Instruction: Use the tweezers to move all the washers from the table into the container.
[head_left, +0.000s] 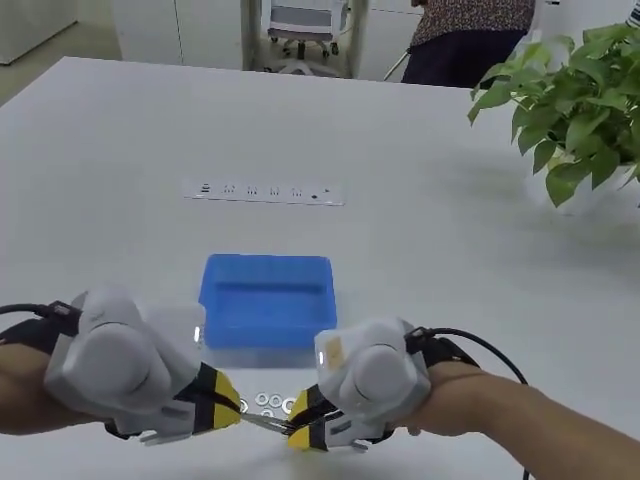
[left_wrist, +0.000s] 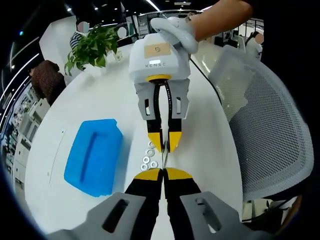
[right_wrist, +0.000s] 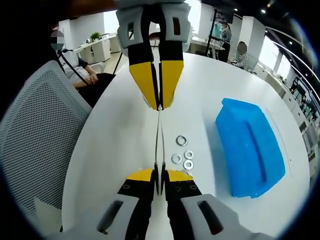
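Right gripper view catches the nearest thing, a grey mesh chair back (right_wrist: 35, 135) on the holder's side of both grippers.

Next, in the head view, the left gripper (head_left: 232, 408) and the right gripper (head_left: 298, 432) sit low over the white table (head_left: 450, 250), yellow tips turned toward each other. The thin metal tweezers (head_left: 266, 422) run between them. In the left gripper view, the left gripper (left_wrist: 163, 173) has its jaws pinched together on one end of the tweezers (left_wrist: 164, 159), which reach up to the right gripper (left_wrist: 165, 143) facing it. In the right gripper view, the right gripper (right_wrist: 159, 175) is likewise closed tight on the tweezers (right_wrist: 159, 132), with the left gripper (right_wrist: 160, 102) clamped on the far end.

Just beyond the tweezers lies a small cluster of washers (head_left: 268, 402), flat on the table. They sit left of the left gripper's jaws (left_wrist: 148, 157) and right of the right gripper's jaws (right_wrist: 183, 152). Whether any washer touches the tweezers cannot be told.

Past the washers, apart from them and straight out from the gap between the grippers, stands the blue container (head_left: 268, 300).

Farther on is a white power strip (head_left: 265, 191). A potted plant (head_left: 580, 100) stands far off on the right gripper's side. An office chair (head_left: 300, 25) and a person (head_left: 470, 30) are beyond the table's far edge.
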